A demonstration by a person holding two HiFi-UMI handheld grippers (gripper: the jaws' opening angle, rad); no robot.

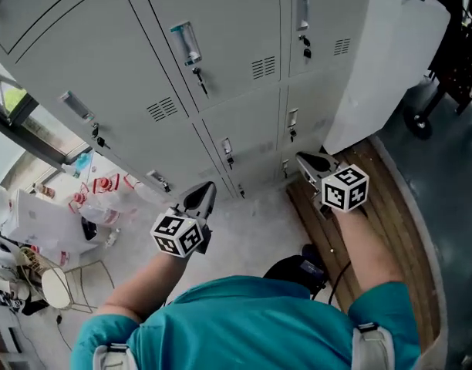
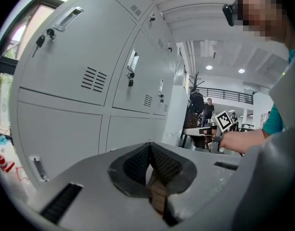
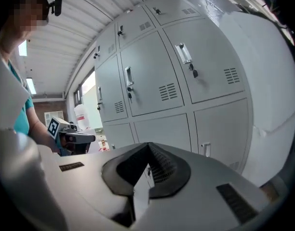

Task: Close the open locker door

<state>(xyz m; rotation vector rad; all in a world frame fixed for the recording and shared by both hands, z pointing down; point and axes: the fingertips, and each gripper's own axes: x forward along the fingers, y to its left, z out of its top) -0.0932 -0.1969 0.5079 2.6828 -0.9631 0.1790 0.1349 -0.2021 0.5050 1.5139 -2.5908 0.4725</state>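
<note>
A bank of grey lockers (image 1: 220,60) fills the head view. One locker door (image 1: 382,60) at the right end stands swung out from the row. It shows as a broad pale panel (image 3: 277,95) at the right of the right gripper view and as a narrow white strip (image 2: 175,114) in the left gripper view. My left gripper (image 1: 207,187) is shut and empty, held low in front of the bottom lockers. My right gripper (image 1: 301,159) is also shut and empty. It points at the lower lockers just left of the open door's bottom corner and touches nothing.
A wooden board (image 1: 398,206) lies on the floor under the right arm. Bags and clutter (image 1: 97,199) and a round stool (image 1: 55,287) sit at the left. A wheeled frame (image 1: 417,122) stands beyond the open door. A person (image 2: 208,110) stands far off.
</note>
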